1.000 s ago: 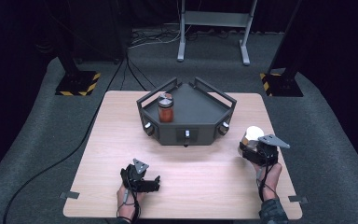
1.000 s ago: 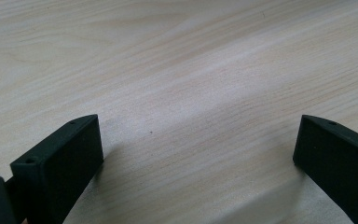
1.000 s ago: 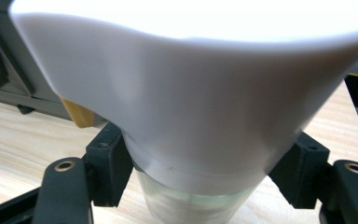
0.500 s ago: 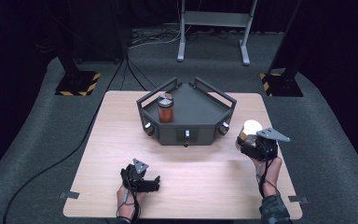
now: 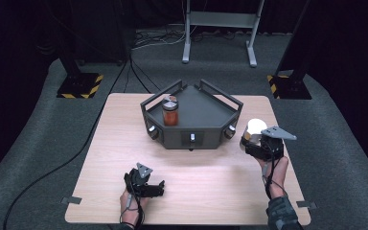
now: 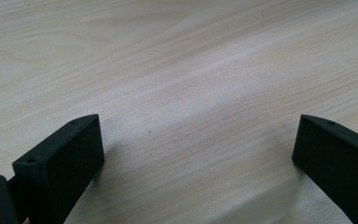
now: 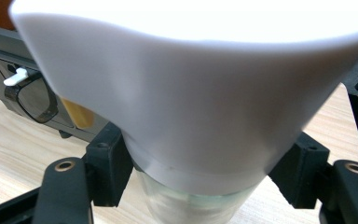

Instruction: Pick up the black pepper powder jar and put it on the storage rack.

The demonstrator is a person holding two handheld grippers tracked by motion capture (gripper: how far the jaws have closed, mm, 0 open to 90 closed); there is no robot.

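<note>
1. The right tongs (image 5: 255, 143) are clamped on a white-lidded jar (image 5: 253, 130), just right of the dark tray (image 5: 206, 127) and held off the table (image 5: 211, 182).
2. In the right gripper view both jaws press on the jar (image 7: 200, 200) just below its lid, so the grip sits high. It looks best to carry the jar upright and slowly so it does not swing.
3. Judging by the brown jar (image 5: 170, 111) already standing on the tray's left part, this one likely goes on the tray too. Lift it above the tray's raised rail before crossing inward.
4. Set it down on the bare right part, well apart from the brown jar, and let go only once its base sits flat.
5. The left tongs (image 5: 160, 188) lie wide and empty on the table in front of the tray, out of the way.
</note>
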